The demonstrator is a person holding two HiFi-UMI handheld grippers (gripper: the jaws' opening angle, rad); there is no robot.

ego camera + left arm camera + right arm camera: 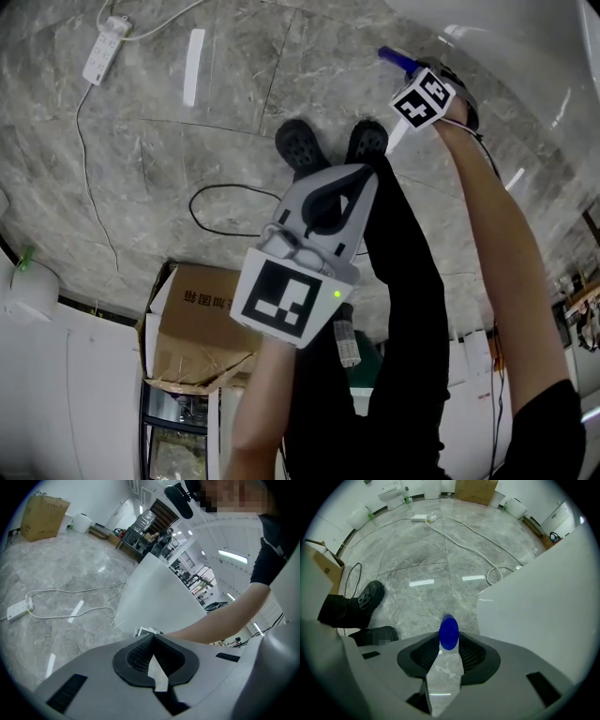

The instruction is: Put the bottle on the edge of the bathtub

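A blue bottle [449, 631] shows end-on between the pads of my right gripper [449, 638], which is shut on it above the marble floor. In the head view this gripper [405, 67] is raised at the upper right, with the blue bottle [394, 59] sticking out to the left, next to the white bathtub [525, 56]. The bathtub's wall [543, 597] fills the right side of the right gripper view. My left gripper [361, 176] hangs in the middle, shut on nothing, with its tips [152, 637] meeting. The white tub [154, 597] stands ahead of it.
A power strip [103, 52] with its white cable lies at the far left of the floor. A black cable loop [225, 211] lies by the person's shoes [305, 145]. An open cardboard box [202, 323] and a white fixture [28, 286] sit at the lower left.
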